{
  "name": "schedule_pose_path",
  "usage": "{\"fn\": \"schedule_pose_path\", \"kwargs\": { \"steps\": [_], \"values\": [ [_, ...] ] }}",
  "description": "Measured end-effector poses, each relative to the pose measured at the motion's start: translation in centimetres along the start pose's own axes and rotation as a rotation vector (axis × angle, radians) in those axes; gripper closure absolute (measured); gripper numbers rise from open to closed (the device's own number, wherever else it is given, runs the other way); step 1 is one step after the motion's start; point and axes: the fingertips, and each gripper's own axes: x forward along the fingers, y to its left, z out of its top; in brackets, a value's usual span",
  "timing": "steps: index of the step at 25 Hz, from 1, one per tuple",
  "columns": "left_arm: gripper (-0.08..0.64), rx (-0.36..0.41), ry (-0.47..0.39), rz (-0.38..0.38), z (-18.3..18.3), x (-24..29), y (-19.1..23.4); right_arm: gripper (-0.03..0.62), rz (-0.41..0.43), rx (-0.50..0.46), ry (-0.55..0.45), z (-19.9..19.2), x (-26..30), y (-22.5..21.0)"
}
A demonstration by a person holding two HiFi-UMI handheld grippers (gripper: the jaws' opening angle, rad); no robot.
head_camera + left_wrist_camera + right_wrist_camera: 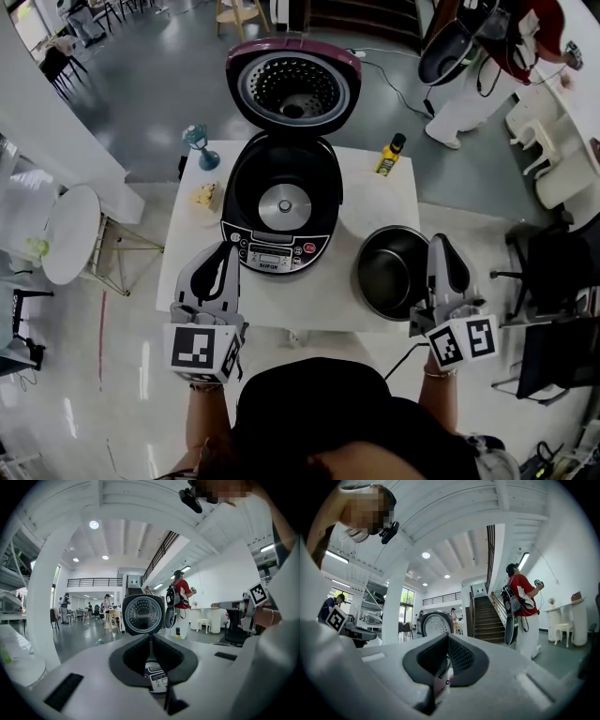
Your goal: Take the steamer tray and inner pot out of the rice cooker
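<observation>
Black-lined jaws closed tight on nothing, left tool [227, 249] and right tool [439, 242] alike. Just left of the right tool, the dark pot [392, 272] sits upright on the white table [367, 208]. Ahead of the left tool, the cooker [279, 251] stands lid [293, 86] up, its heating plate [283, 206] showing inside.

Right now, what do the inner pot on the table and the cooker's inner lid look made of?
Inner pot: likely metal with a dark, semi-matte nonstick-type coating, judging by the thin lighter rim and the soft sheen inside. Inner lid: probably bare aluminium or steel. It is silvery, and either dimpled or perforated; I cannot tell which.
</observation>
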Motion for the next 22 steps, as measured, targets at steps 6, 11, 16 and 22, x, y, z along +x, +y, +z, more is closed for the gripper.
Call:
{"fn": "schedule_pose_path", "kwargs": {
  "steps": [6, 11, 16, 22],
  "values": [
    [0.537, -0.002, -0.022, -0.033, 0.4, 0.3, -0.8, 0.587, 0.005, -0.019, 0.028, -0.7, -0.8, 0.4],
    [0.537, 0.005, -0.015, -0.047, 0.7, 0.5, -1.5, 0.587, 0.015, -0.047, 0.036, -1.1, -1.0, 0.8],
    [0.537, 0.031, -0.018, -0.065, 1.0, 0.8, -2.1, 0.586, 0.002, -0.059, 0.044, -1.6, -1.0, 0.7],
    [0.537, 0.032, -0.013, -0.060, 0.7, 1.0, -2.2, 0.586, -0.011, -0.058, 0.046, -1.9, -1.1, 0.3]
  ]
}}
